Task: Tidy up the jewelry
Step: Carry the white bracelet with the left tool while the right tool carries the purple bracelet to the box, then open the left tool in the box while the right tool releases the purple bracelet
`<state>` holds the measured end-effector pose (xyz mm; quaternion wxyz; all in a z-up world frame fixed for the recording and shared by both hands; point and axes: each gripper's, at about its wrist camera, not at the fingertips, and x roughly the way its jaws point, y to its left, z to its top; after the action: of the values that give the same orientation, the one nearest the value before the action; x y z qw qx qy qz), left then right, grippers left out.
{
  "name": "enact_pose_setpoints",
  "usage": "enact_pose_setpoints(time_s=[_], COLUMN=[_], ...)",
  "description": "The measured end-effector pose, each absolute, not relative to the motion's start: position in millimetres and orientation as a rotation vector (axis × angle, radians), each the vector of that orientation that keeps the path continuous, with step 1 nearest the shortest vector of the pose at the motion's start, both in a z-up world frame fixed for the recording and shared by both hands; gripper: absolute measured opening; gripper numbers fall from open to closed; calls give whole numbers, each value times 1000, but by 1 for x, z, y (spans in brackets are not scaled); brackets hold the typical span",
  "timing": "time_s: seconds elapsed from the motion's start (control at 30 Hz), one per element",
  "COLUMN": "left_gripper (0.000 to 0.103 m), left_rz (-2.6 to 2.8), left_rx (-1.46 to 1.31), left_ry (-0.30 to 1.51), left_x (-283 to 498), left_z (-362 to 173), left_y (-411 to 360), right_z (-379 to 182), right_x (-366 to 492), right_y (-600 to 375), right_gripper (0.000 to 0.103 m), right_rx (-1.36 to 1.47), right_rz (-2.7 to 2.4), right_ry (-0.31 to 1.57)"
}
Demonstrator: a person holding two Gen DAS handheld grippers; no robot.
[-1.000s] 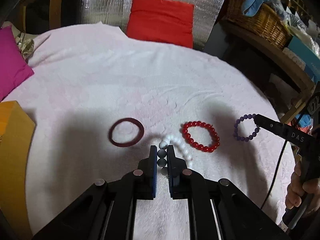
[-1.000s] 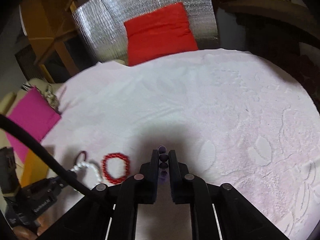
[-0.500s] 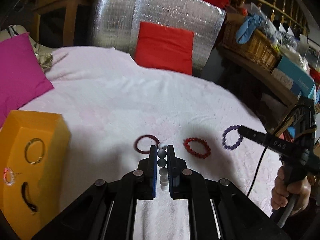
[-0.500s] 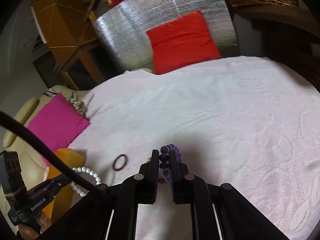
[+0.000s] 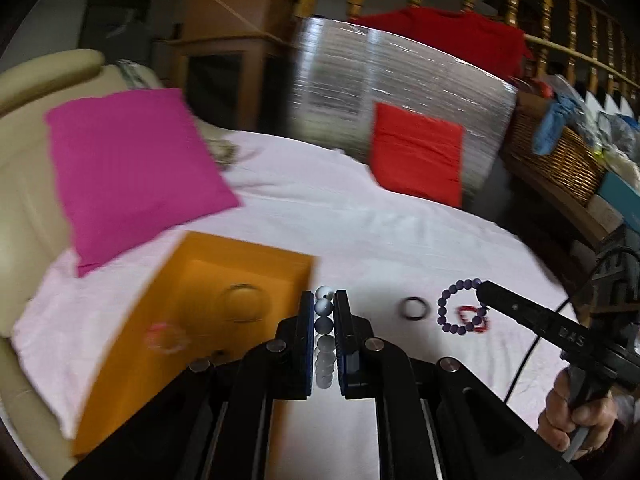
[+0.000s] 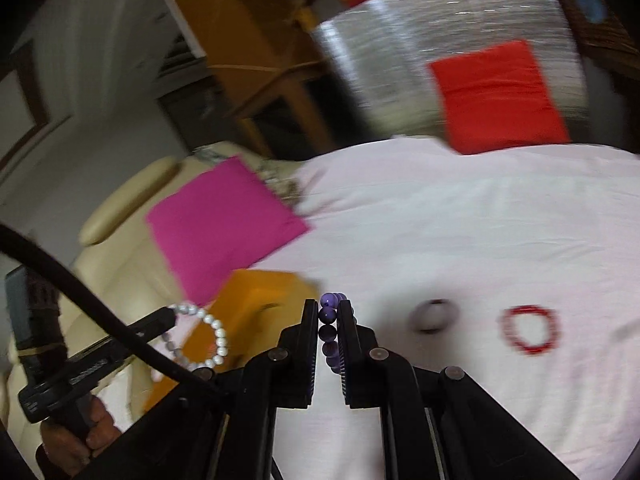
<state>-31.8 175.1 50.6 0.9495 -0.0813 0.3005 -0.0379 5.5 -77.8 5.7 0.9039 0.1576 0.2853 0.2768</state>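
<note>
The left gripper (image 5: 324, 308) has its jaws drawn narrow on the white bead bracelet (image 5: 324, 312), whose beads run in a line down the gap between the fingers at lower centre of the left wrist view. From the right wrist view the same bracelet hangs as a loop from that gripper's tip at lower left, in front of the orange box (image 6: 256, 304).

The right gripper (image 6: 329, 312) likewise has its jaws closed narrowly on the purple bead bracelet (image 6: 330, 316), the beads stacked between the fingers at lower centre. In the left wrist view that bracelet dangles as a ring from the gripper's tip at right of centre, overlapping the red bead bracelet (image 5: 478, 318) that lies on the bed behind it.

Just left of the left gripper sits the open orange box, holding a blurred pale ring (image 5: 242, 306) and a pink beaded ring (image 5: 166, 338). A dark bangle (image 5: 414, 307) lies on the white bedspread (image 5: 360, 220) between the two grippers. In the right wrist view the dark bangle and red bracelet lie apart, right of centre.

Further out, a magenta cushion (image 5: 132, 172) stands at upper left, and a red cushion (image 5: 416, 154) leans on a silver foil panel (image 5: 360, 80) at upper right.
</note>
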Motion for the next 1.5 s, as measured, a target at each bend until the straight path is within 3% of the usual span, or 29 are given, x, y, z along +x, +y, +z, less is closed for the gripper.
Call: enact_pose_setpoints(time_s=[0.23, 0.67, 1.37, 1.5], left_gripper=[10, 10, 10, 10], left_rz=[36, 120, 158, 165], left_rx=[-199, -257, -239, -199], left_ry=[614, 772, 926, 933], left_x=[-53, -41, -9, 0], left_z=[48, -25, -76, -74], left_y=[242, 287, 300, 298], right_z=[5, -45, -80, -76], right_x=[-24, -20, -18, -8], right_y=[23, 131, 170, 161], right_gripper=[11, 11, 12, 23], right_rx=[258, 135, -110, -97], right_rz=[778, 887, 844, 807], right_ry=[608, 761, 834, 838])
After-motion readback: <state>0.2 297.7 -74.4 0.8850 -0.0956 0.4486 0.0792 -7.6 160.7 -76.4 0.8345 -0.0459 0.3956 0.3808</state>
